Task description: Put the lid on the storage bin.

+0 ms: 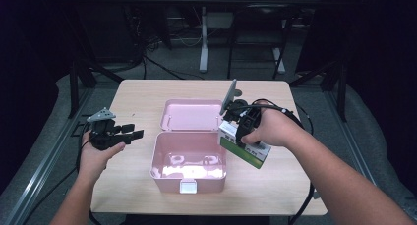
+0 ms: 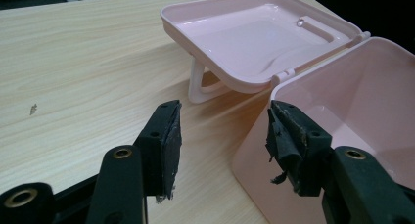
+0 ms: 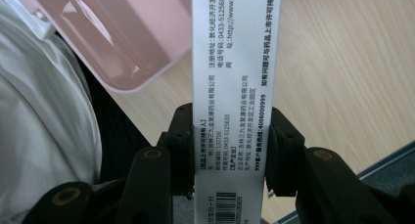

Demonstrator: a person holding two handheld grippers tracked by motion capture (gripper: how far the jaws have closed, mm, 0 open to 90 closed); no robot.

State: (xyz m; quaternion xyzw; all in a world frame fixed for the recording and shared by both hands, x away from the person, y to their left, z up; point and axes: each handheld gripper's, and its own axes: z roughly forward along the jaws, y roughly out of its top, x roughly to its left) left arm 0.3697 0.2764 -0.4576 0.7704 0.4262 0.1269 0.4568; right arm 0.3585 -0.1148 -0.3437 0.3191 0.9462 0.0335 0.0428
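A pink plastic box stands open in the middle of the wooden table, its lid folded flat behind it. My right gripper is shut on a white and green carton, held just off the box's right edge above the table. In the right gripper view the carton's white printed face runs up between the two black pads, with the box rim at upper left. My left gripper hovers left of the box, open and empty. Its pads frame the box's near corner and the lid.
The wooden table has bare surface left of and behind the box. A white clasp sits on the box's front wall. A person's white garment shows at the left of the right gripper view. Dark stands and cables lie beyond the table.
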